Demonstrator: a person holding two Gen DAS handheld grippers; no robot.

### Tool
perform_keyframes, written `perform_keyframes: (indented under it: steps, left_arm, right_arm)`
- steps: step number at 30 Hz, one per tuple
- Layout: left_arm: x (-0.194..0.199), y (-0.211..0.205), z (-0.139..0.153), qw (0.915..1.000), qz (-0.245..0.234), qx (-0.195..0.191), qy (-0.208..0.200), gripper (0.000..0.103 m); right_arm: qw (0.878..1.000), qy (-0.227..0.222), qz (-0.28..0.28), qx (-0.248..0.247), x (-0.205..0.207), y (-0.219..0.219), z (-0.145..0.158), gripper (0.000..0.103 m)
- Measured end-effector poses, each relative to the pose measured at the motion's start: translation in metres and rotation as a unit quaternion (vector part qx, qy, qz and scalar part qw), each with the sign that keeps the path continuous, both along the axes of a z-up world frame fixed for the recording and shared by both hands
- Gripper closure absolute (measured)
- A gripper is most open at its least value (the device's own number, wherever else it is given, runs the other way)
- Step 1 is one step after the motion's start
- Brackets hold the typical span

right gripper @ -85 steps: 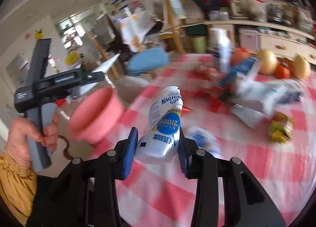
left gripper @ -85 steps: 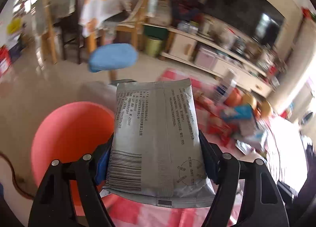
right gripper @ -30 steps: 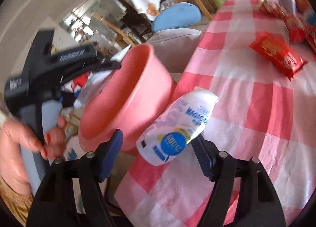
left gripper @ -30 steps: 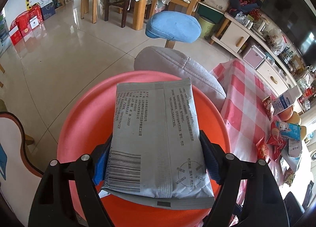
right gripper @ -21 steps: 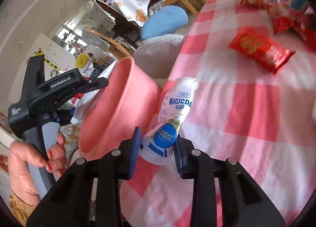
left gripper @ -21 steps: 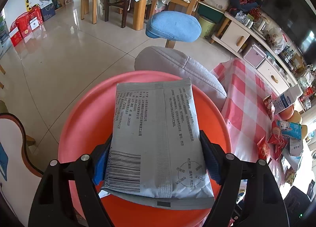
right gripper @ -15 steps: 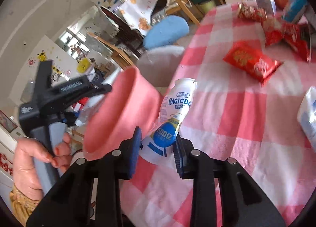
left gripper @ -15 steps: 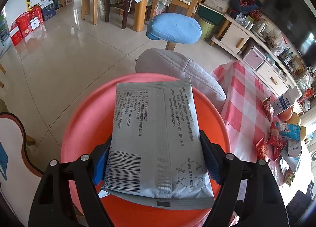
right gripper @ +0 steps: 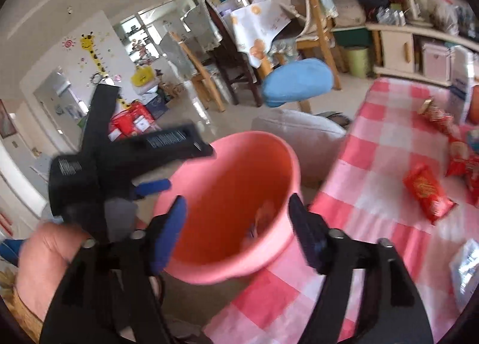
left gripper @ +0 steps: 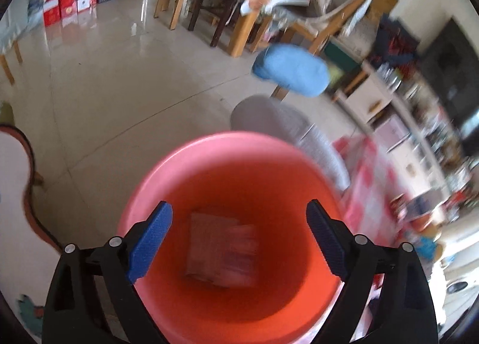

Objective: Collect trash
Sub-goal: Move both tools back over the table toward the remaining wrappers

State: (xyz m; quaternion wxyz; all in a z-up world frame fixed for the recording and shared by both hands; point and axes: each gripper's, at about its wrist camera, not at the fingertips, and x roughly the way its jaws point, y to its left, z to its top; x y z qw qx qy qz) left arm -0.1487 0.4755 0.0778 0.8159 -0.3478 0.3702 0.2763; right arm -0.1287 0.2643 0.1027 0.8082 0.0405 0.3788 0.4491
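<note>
A pink bucket (left gripper: pixel 209 146) stands beside the red-checked table (right gripper: pixel 386 164). My left gripper (left gripper: pixel 239 224) is open and empty right above its mouth. The packet (left gripper: pixel 221 251) lies blurred at the bucket's bottom. In the right wrist view the bucket (right gripper: pixel 239 266) sits at the table's edge, and my right gripper (right gripper: pixel 236 212) is open and empty just over its rim. Something small lies inside the bucket (right gripper: pixel 263 212); I cannot tell what. The left gripper's body (right gripper: pixel 119 161) shows at the left, held in a hand.
Red snack packets (right gripper: pixel 428 191) and other wrappers lie on the table to the right. A grey cushioned seat (left gripper: pixel 284 125) and a blue stool (left gripper: pixel 293 71) stand behind the bucket. Wooden chairs (right gripper: pixel 209 74) and a low cabinet (right gripper: pixel 413 45) are farther back.
My left gripper opened and the grey packet fell into the bucket. My right gripper opened and no longer holds the white bottle. Both views are blurred by motion.
</note>
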Motion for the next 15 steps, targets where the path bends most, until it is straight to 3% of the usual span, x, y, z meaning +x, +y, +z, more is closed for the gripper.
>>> perform_keyframes:
  steps: [3,5,7,11,15]
  left_arm:
    - [-0.008,-0.006,0.012,0.9976,0.004,0.012,-0.069,0.008]
    - [-0.008,-0.018,0.023,0.9942,-0.018,0.041,-0.098,0.008]
    - [-0.004,-0.031,0.032,0.9896,-0.048,0.068,-0.118,0.008]
    - [0.002,-0.051,0.040,0.9837,-0.084,0.067,-0.144,0.008]
    - [0.011,-0.075,0.050,0.9788,-0.119,0.084,-0.144,0.008]
  right_arm:
    - [0.999,-0.011,-0.014,-0.027,-0.004,-0.019,-0.006,0.016]
    - [0.996,-0.027,-0.037,-0.082,-0.008,-0.030,-0.012,0.009]
    - [0.988,-0.037,-0.051,-0.138,-0.012,-0.041,-0.018,0.008]
    - [0.977,-0.029,-0.057,-0.202,-0.019,-0.067,-0.028,0.005]
    - [0.976,-0.004,-0.051,-0.213,-0.025,-0.097,-0.031,0.004]
